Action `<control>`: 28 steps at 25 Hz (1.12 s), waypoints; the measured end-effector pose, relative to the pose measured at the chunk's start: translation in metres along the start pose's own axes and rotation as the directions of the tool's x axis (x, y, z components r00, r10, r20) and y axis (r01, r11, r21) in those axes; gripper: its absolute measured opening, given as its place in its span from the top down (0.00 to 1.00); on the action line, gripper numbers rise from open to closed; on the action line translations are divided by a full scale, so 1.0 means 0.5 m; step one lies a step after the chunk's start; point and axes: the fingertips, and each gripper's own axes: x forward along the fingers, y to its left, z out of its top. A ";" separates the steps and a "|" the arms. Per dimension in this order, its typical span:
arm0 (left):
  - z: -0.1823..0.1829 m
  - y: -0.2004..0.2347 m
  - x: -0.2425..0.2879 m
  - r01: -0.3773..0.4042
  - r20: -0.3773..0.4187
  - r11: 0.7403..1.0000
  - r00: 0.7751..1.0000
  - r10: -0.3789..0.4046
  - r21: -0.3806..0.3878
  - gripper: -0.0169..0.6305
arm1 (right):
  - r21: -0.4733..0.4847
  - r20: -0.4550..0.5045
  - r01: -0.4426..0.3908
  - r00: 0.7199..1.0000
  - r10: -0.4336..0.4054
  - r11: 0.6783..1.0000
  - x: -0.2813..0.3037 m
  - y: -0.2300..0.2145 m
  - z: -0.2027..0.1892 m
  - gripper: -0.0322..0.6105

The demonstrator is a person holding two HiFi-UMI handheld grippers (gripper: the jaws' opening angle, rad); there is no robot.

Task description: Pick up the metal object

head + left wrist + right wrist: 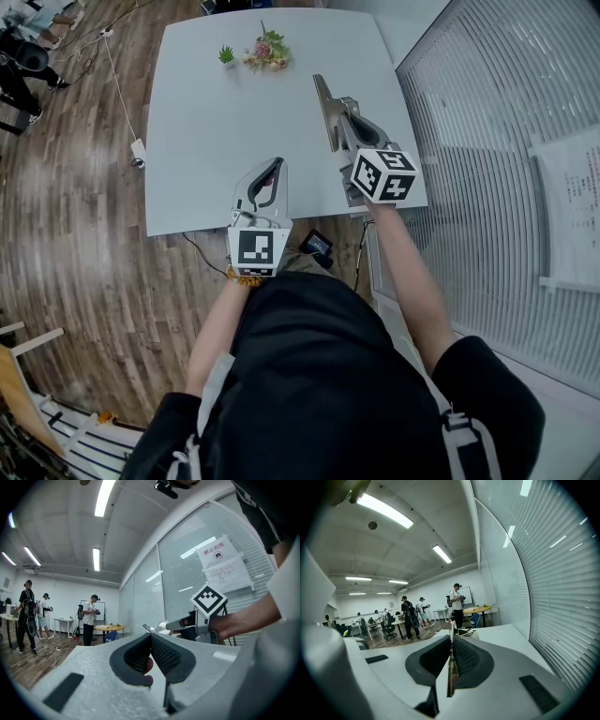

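Note:
My right gripper [339, 112] is shut on the metal object [322, 94], a thin flat metal strip that juts forward past the fingertips above the right part of the white table [206, 122]. In the right gripper view the metal object [450, 677] runs edge-on between the closed pads of the right gripper [451, 637]. Over the table's near edge my left gripper [271, 169] is raised, its jaws meeting at the tips. The left gripper [151, 638] looks across at the right gripper's marker cube [209, 600] and the metal object's tip [146, 629].
A small green plant [226, 55] and a bunch of flowers [266, 49] lie at the table's far edge. A glass wall with blinds [506, 141] runs close along the right. A cable and adapter [138, 150] lie on the wooden floor at the left. Several people stand far off.

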 end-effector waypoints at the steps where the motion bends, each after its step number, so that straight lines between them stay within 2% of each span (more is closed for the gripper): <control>1: 0.001 0.000 -0.002 -0.002 0.002 1.000 1.000 0.002 -0.001 0.96 | -0.006 0.024 0.000 1.000 0.000 1.000 -0.005 0.006 0.018 0.92; 7: 0.014 0.028 -0.012 -0.024 0.017 0.999 1.000 0.024 -0.029 0.96 | -0.059 0.179 0.001 0.984 0.009 0.998 -0.045 0.072 0.119 0.92; 13: 0.046 0.043 -0.004 -0.034 0.057 0.998 0.998 0.037 -0.062 0.96 | -0.110 0.260 -0.012 0.965 0.040 0.994 -0.086 0.135 0.176 0.92; 16: 0.078 0.044 0.005 -0.026 0.090 0.998 0.995 0.031 -0.055 0.96 | -0.141 0.308 -0.001 0.950 0.045 0.990 -0.108 0.161 0.197 0.92; 22: 0.143 0.056 -0.009 -0.033 0.127 0.991 0.991 0.050 -0.132 0.96 | -0.186 0.357 -0.014 0.931 0.081 0.982 -0.138 0.216 0.207 0.92; 28: 0.131 0.031 -0.002 -0.020 0.117 0.990 0.992 0.037 -0.143 0.96 | -0.197 0.398 -0.002 0.914 0.081 0.980 -0.166 0.209 0.190 0.92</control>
